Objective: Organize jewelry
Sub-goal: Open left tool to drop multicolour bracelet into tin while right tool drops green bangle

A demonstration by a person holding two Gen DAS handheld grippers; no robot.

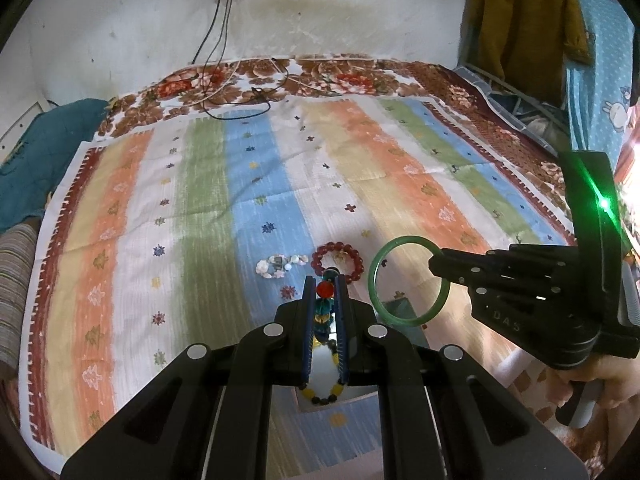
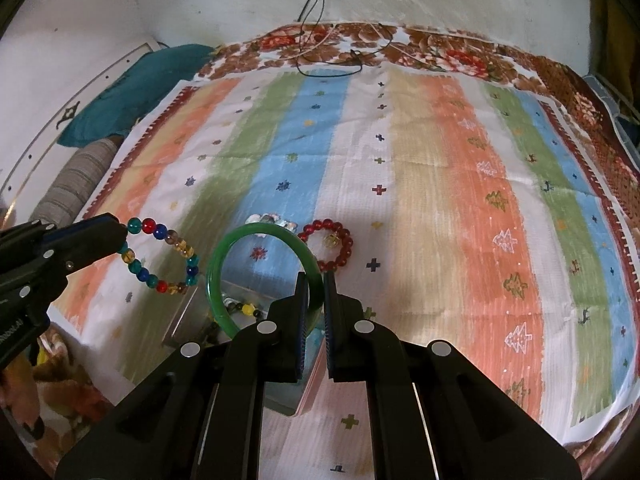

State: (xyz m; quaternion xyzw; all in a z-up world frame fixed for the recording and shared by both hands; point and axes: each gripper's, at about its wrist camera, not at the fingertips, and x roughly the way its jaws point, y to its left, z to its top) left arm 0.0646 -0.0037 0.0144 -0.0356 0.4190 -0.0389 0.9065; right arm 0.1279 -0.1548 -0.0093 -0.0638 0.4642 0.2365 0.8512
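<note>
Left gripper (image 1: 325, 280) fingers pinch multicolor bead bracelet (image 2: 160, 257); right gripper (image 2: 316, 280) fingers clamp green bangle (image 2: 224, 256), both above clear box (image 2: 188, 316) holding beads. Red bracelet (image 2: 329, 249) on bed.

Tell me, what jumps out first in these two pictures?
Two bracelets held in the air over a striped cloth: the right gripper pinches a green bangle, the left gripper a multicoloured bead bracelet. Behind them a red bead bracelet lies on the cloth.
</note>
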